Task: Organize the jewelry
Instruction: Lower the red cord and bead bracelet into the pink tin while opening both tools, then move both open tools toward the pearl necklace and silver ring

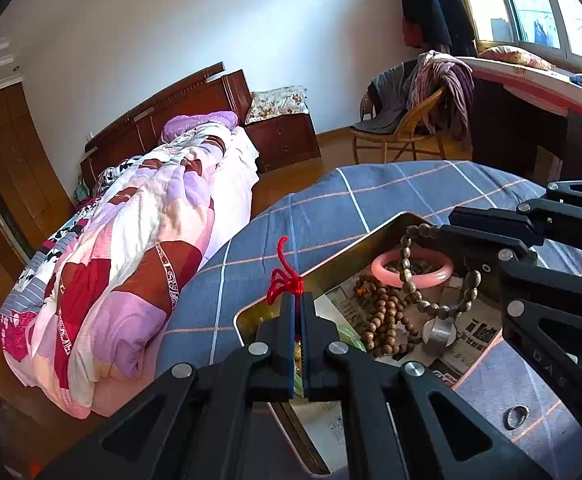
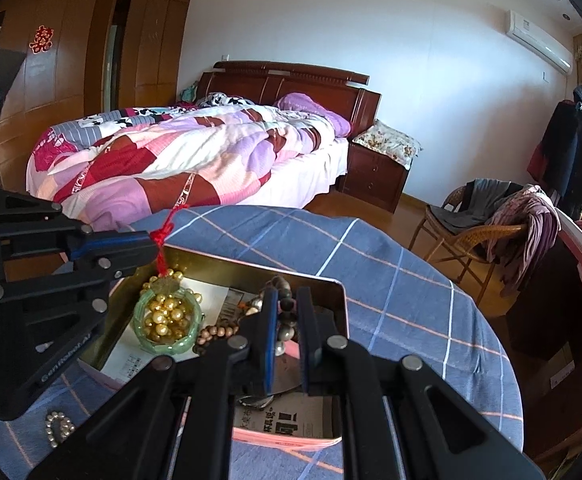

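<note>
1. Left gripper (image 1: 300,300), bottom centre of the left wrist view: jaws clamped on the red cord (image 1: 285,276) of a hanging charm (image 2: 167,314), a green ring filled with gold beads, seen left of centre in the right wrist view.
2. Right gripper (image 2: 287,312), lower centre of its own view: jaws narrow, pinching a grey bead bracelet (image 1: 431,280) with a metal pendant.
3. Both pieces hang over the open tin (image 1: 331,256) on the blue checked cloth (image 1: 371,192); a pink bangle (image 1: 411,272) and brown beads (image 1: 383,316) lie inside.
4. Judged step: lowering both pieces into the tin.
5. Next move calls for settling them without tangling, then opening.
</note>
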Motion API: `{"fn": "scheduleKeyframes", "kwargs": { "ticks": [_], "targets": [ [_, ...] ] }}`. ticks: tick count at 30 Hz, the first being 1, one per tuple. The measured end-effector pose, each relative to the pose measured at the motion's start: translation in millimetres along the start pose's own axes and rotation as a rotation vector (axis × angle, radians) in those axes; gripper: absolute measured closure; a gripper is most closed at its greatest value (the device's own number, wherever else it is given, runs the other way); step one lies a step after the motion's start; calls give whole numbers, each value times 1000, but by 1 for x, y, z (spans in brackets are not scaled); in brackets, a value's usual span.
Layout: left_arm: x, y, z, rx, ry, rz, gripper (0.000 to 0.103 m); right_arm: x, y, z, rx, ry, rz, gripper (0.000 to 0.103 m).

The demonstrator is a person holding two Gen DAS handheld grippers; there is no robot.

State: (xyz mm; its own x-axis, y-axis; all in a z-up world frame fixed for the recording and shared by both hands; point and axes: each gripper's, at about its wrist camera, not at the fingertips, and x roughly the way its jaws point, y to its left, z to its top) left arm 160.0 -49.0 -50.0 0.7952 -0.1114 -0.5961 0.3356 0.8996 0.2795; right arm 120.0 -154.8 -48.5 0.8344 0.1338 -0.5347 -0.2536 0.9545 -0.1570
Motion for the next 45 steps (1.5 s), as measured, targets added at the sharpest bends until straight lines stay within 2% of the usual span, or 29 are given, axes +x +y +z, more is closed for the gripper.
{"fn": "scheduleKeyframes", "kwargs": {
  "ticks": [30,32,33,34,35,36,37,38,39,45],
  "targets": [
    [21,-2,-15,5,41,14,102,19,-3,-10,2,54,-6,91],
    [23,-2,-17,5,41,28,101,21,-4,-12,3,61,-4,89],
    [23,-3,-18,8,50,30,100,21,-5,-13,5,64,-2,83],
    [25,-4,-20,12,65,46,94,20,-5,-16,7,67,-5,57],
    [25,-5,-20,15,71,60,74,20,-7,-18,13,68,-6,45],
    [24,-5,-22,16,72,82,60,18,-9,-21,26,73,-11,46],
    [21,-4,-25,12,57,97,32,18,-11,-23,34,80,-14,46],
    [17,-4,-26,9,40,106,24,17,-14,-27,47,88,-15,46],
    [12,-3,-29,6,18,111,24,16,-16,-29,58,95,-17,46],
    [4,-4,-35,3,37,97,24,3,-22,-39,91,116,-20,45]
  ]
}}
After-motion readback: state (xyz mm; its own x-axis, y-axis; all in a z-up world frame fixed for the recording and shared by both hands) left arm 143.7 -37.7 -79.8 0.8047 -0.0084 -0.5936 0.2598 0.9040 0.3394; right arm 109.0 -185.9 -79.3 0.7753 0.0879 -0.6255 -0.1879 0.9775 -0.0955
